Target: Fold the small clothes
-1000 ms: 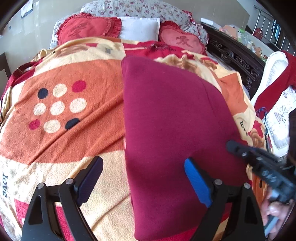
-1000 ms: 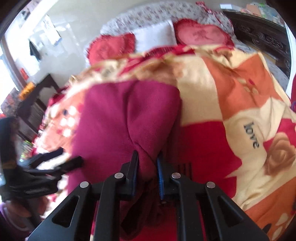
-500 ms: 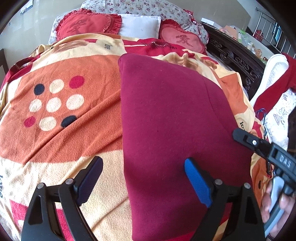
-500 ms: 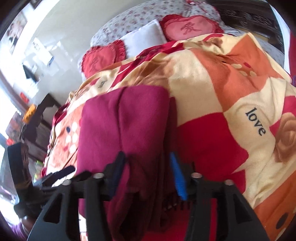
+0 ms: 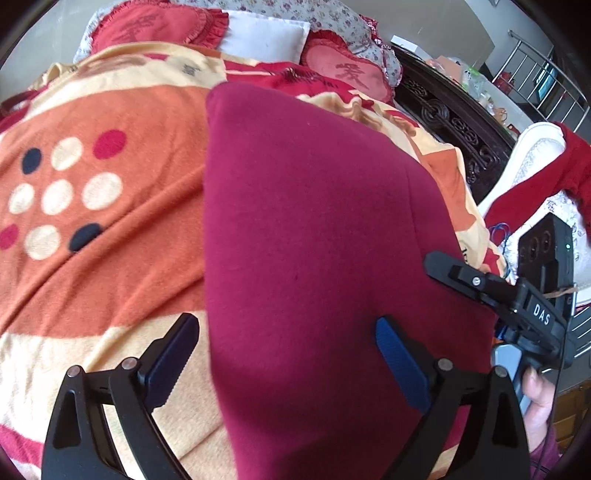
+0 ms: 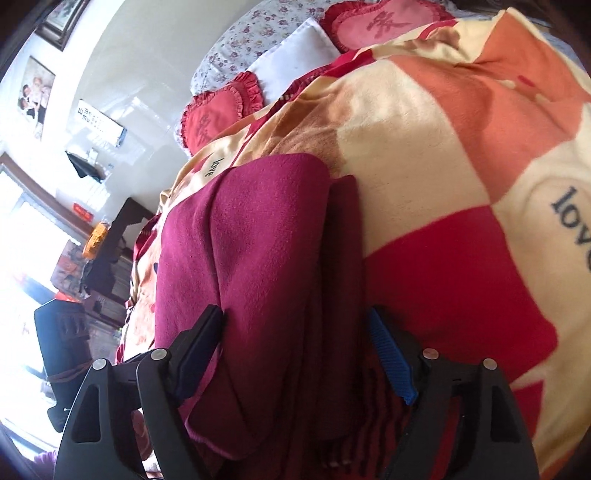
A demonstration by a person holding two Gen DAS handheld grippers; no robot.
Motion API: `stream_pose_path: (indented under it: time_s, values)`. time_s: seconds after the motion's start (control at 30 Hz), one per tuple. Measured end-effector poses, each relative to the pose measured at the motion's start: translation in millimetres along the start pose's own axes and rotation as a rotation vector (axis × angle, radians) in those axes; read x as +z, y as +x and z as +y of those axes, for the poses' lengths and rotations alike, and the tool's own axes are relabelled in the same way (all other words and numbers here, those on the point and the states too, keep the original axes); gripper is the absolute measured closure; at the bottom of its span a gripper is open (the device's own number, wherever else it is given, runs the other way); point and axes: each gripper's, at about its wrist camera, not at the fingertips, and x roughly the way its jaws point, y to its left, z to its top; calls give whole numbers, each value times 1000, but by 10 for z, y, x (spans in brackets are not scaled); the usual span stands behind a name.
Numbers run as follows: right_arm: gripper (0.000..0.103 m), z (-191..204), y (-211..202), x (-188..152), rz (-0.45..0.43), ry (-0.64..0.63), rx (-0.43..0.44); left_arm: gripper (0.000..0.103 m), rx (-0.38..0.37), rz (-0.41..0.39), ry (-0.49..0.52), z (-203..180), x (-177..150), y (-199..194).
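Note:
A dark red folded garment [image 5: 317, 229] lies flat on the patterned blanket [image 5: 92, 236] on the bed. It also shows in the right wrist view [image 6: 258, 266], with layered folds along its right side. My left gripper [image 5: 284, 362] is open, its jaws wide apart over the garment's near left edge, holding nothing. My right gripper [image 6: 299, 362] is open, its jaws standing on either side of the garment's near end without pinching it. The right gripper also shows in the left wrist view [image 5: 480, 284], at the garment's right edge.
Heart-shaped red cushions [image 5: 147, 26] and a white pillow [image 5: 266, 37] lie at the head of the bed. A dark carved bedside frame [image 5: 454, 125] and a chair with red cloth [image 5: 532, 184] stand to the right. A dark cabinet [image 6: 110, 258] stands left of the bed.
My right gripper has opened and let go of the garment's fold, which now lies flat. My left gripper stayed open and moved slightly closer to the garment.

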Motion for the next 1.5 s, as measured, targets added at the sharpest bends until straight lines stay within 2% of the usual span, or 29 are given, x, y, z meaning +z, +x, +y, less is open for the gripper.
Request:
stream_pose_path:
  time_s: [0.1, 0.13, 0.17, 0.23, 0.33, 0.4, 0.6, 0.7, 0.77, 0.83, 0.87, 0.93, 1.0, 1.1, 1.13, 1.2, 1.27, 1.33, 1.43, 1.5]
  values:
    - [43, 29, 94, 14, 32, 0, 18, 6, -36, 18, -14, 14, 25, 56]
    - [54, 60, 101, 13, 31, -11, 6, 14, -49, 20, -14, 16, 29, 58]
    - [60, 99, 103, 9, 32, -24, 2, 16, -49, 21, -12, 15, 33, 52]
    - [74, 203, 60, -6, 23, -53, -18, 29, -45, 8, -12, 17, 29, -17]
    - [81, 401, -72, -13, 7, -101, -17, 46, -48, -4, 9, 14, 26, -213]
    - [83, 560, -151, -27, 6, -115, -7, 47, -52, -7, 7, 45, 5, -386]
    - [83, 1063, -168, -248, 64, -143, 60, 47, 33, 3, 2, 312, -268, -990]
    - [82, 1292, -13, -488, 119, -168, 86, 46, 92, 24, -14, 537, -498, -1166]
    - [77, 1382, 176, -668, 172, -173, 89, 46, 135, 51, -32, 721, -669, -1171]
    - [73, 1409, 429, -845, 262, -176, 46, 39, 153, 93, -66, 873, -806, -1085]
    - [72, 1418, 481, -899, 278, -193, 7, 35, 142, 86, -92, 933, -854, -1079]
    - [71, 1451, 400, -943, 248, -220, -29, 31, 144, 39, -109, 956, -899, -1160]
    - [71, 1495, 229, -928, 224, -231, -50, 30, 183, -3, -88, 908, -912, -1265]
    - [76, 1699, -103, -915, 162, -338, -92, 20, 241, -79, -64, 840, -921, -1404]
    - [83, 1823, -187, -948, 162, -398, -75, 18, 246, -86, -63, 838, -923, -1415]
    - [86, 2061, -293, -1081, 163, -492, -41, 18, 257, -89, -66, 842, -929, -1419]
    - [89, 2162, -272, -1239, 185, -558, -49, 18, 276, -87, -69, 856, -948, -1429]
    - [95, 2159, -167, -1399, 218, -601, -112, 18, 286, -95, -68, 831, -921, -1421]
    - [101, 1927, 49, -1541, 262, -583, -251, 18, 311, -131, -59, 806, -990, -1524]
    - [102, 1802, 99, -1573, 268, -542, -253, 18, 332, -160, -47, 773, -1023, -1599]
